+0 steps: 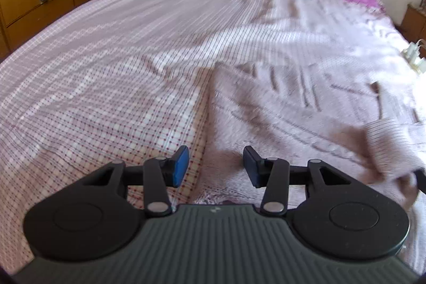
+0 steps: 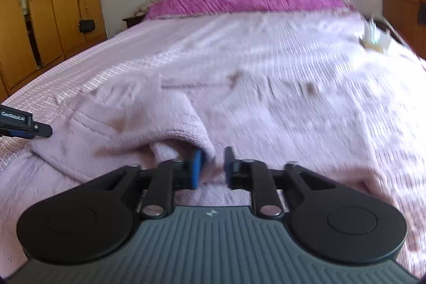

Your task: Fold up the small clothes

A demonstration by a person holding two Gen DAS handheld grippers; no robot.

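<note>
A pale pink knitted garment lies spread on the bed, filling the lower right of the left wrist view and the lower left and centre of the right wrist view. It looks like a small sweater, though motion blur makes the exact shape hard to read.

The left tongs stand partly open with nothing between the pads; below the gap lie the garment's near left edge and the checked bedsheet. The garment's left edge runs up the frame from just beside the right-hand pad, so the fabric lies ahead and to the right of these tongs.

The right tongs are also parted. A rolled fold of the garment, seemingly a sleeve or cuff, bunches just ahead of and against the left-hand blue pad, but the pads do not appear to press on it from both sides, so I judge it unheld. In this view the tip of the left tongs shows at the left edge, near the garment's far side.

The garment's long axis seems to run across the right wrist frame, from the left tongs' tip towards the centre. The bunched fold sits nearer the right hand, so the next grasp there would fall to it, while the left hand is placed for the flat left edge.
</note>
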